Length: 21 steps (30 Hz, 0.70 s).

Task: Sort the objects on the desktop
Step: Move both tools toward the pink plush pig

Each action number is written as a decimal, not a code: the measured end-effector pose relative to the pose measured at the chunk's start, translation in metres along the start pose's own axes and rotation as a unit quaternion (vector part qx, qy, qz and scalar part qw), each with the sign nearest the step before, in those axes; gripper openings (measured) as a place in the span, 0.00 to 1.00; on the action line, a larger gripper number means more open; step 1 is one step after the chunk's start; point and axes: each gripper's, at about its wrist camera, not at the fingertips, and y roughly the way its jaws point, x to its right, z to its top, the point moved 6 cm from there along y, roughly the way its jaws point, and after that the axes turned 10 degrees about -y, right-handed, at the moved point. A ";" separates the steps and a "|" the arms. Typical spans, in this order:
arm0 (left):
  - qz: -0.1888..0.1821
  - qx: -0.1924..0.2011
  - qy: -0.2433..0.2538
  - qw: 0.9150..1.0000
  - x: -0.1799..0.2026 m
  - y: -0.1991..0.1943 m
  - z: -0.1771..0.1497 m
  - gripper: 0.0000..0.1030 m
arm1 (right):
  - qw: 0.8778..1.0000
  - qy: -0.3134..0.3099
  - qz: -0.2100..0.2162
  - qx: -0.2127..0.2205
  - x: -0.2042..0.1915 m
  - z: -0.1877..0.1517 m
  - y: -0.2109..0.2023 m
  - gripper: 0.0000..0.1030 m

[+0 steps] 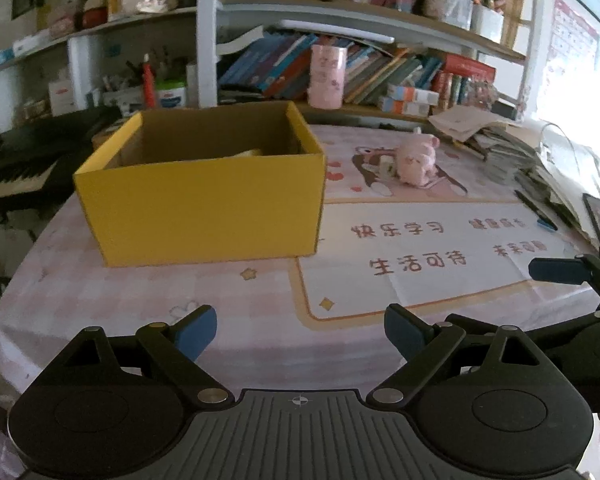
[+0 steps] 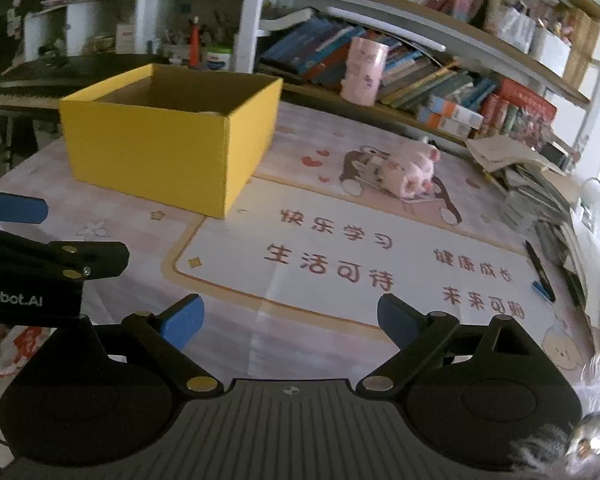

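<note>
Looking from my left gripper (image 1: 300, 330), I see something pale inside the box (image 1: 204, 184); the right gripper (image 2: 290, 320) view hides it. The pen (image 2: 540, 270) points away from me. Both jaws are wide open and hold nothing.

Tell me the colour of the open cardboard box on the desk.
The open cardboard box is yellow outside, brown inside; clearest in the right wrist view.

Right of the yellow box (image 2: 168, 136), open mat (image 2: 340, 280) is left for passage. Beyond it, the way is blocked by a pink plush toy (image 2: 410, 172); farther right, by stacked papers (image 2: 540, 184) and a pen (image 2: 540, 276).
</note>
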 end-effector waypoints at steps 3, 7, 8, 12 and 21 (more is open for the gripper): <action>-0.010 -0.001 0.012 1.000 0.011 0.005 0.002 0.91 | 1.000 0.009 -0.009 -0.003 0.008 -0.004 -0.001 0.91; -0.026 -0.005 0.028 0.999 0.029 0.013 0.004 0.91 | 0.999 0.021 -0.025 -0.007 0.024 -0.010 -0.001 0.91; -0.031 -0.007 0.032 0.999 0.034 0.015 0.005 0.91 | 0.999 0.024 -0.029 -0.009 0.028 -0.013 -0.002 0.91; -0.042 -0.009 0.040 0.998 0.049 0.022 0.006 0.91 | 0.998 0.039 -0.038 -0.019 0.044 -0.021 -0.002 0.92; -0.055 -0.017 0.052 0.997 0.079 0.038 0.009 0.91 | 0.997 0.048 -0.049 -0.030 0.077 -0.030 0.001 0.92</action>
